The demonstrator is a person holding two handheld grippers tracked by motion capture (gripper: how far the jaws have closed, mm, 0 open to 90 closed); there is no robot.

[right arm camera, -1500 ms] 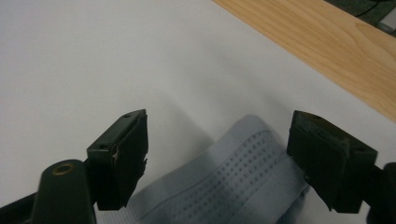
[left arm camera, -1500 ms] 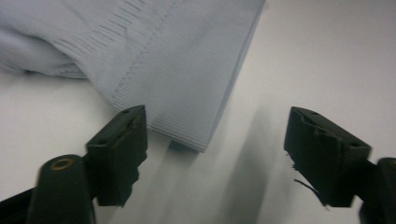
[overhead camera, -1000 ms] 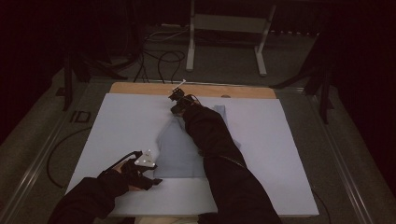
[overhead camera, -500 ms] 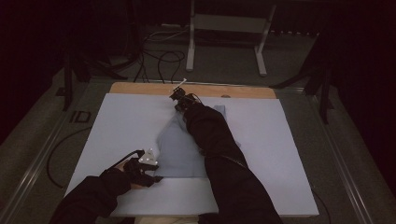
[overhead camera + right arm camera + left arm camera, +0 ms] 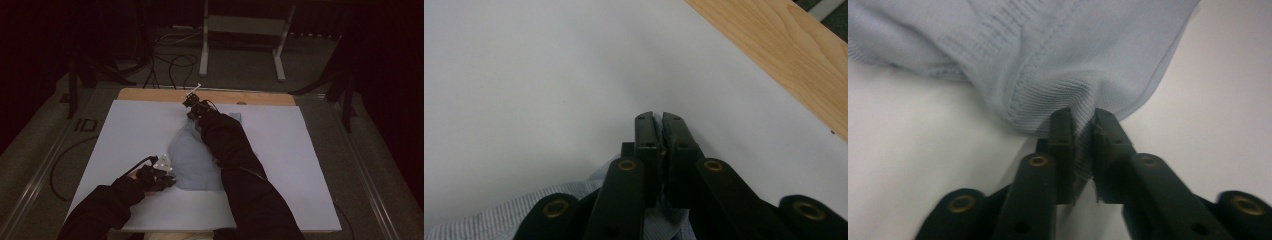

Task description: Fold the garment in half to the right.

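Pale blue ribbed knit sits pinched between the jaws of my left gripper, which are closed down to a narrow slot on a stitched hem of the garment. In the high view that gripper lies low near the front-left part of the white bench sheet, at the cloth's near-left corner. My right gripper is likewise clamped nearly flat, with a thin fold of the same fabric caught between its jaws and striped cloth bunched beneath it. In the high view it reaches far across, close to the bench's back edge, where a strip of bare wood shows beyond the sheet.

So the garment runs between the two grips, its long axis going from front-left toward the back edge, and it lies ahead of the left tongs and behind the right ones. I judge the next move to be a stretch or a fold along that line; the left hand is much nearer to me.

My right sleeve covers much of the cloth's right side, so its outline there is hidden. The dim light leaves me unable to tell what kind of garment it is.
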